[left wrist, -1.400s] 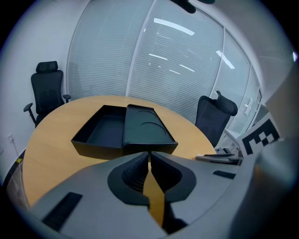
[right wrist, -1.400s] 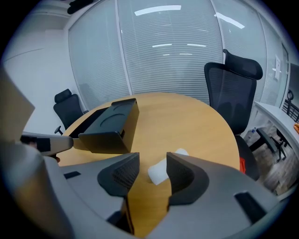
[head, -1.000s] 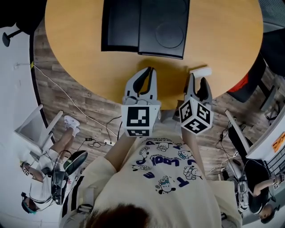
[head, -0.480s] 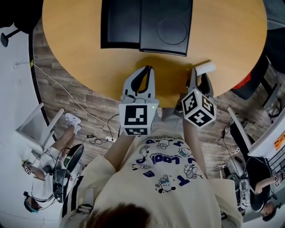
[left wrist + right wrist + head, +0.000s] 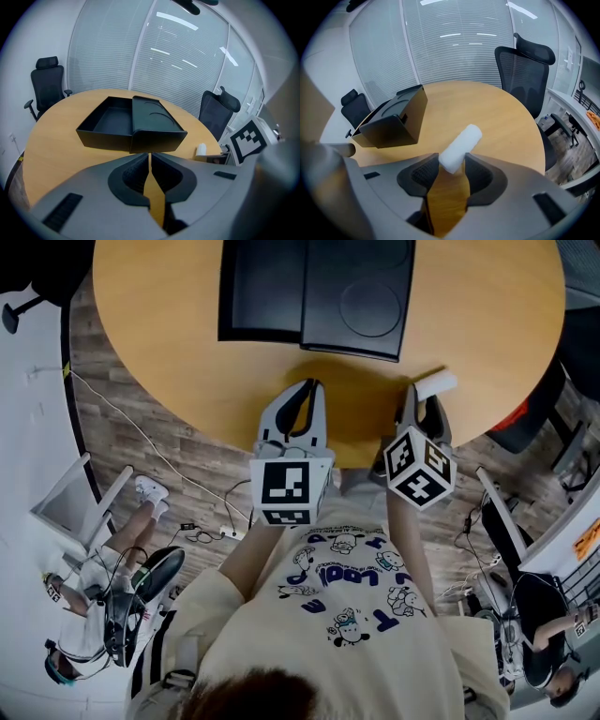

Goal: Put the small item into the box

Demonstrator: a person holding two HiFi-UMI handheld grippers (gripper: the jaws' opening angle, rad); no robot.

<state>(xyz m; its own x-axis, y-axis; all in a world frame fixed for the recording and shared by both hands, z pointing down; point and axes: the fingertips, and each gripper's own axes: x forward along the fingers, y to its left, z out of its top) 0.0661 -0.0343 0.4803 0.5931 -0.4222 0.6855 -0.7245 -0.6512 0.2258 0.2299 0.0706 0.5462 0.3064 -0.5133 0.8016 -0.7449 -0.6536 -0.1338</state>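
Observation:
The black box [image 5: 319,296] lies open on the round wooden table [image 5: 169,352], its tray on the left and its lid on the right. My right gripper [image 5: 417,395] hovers at the table's near edge, right of the box. A small white roll [image 5: 434,385] sticks out forward from between its jaw tips. In the right gripper view the roll [image 5: 459,147] fills the gap of the right gripper [image 5: 451,161], whose jaws are closing on it. My left gripper [image 5: 314,385] is shut and holds nothing, just in front of the box [image 5: 131,126].
Black office chairs [image 5: 525,65] [image 5: 47,84] stand round the far side of the table. Cables and a power strip [image 5: 202,540] lie on the wooden floor below the near edge. A white frame [image 5: 80,512] stands at the left.
My right gripper has shifted slightly forward and to the right, and the white roll has gone with it. The left gripper has hardly moved.

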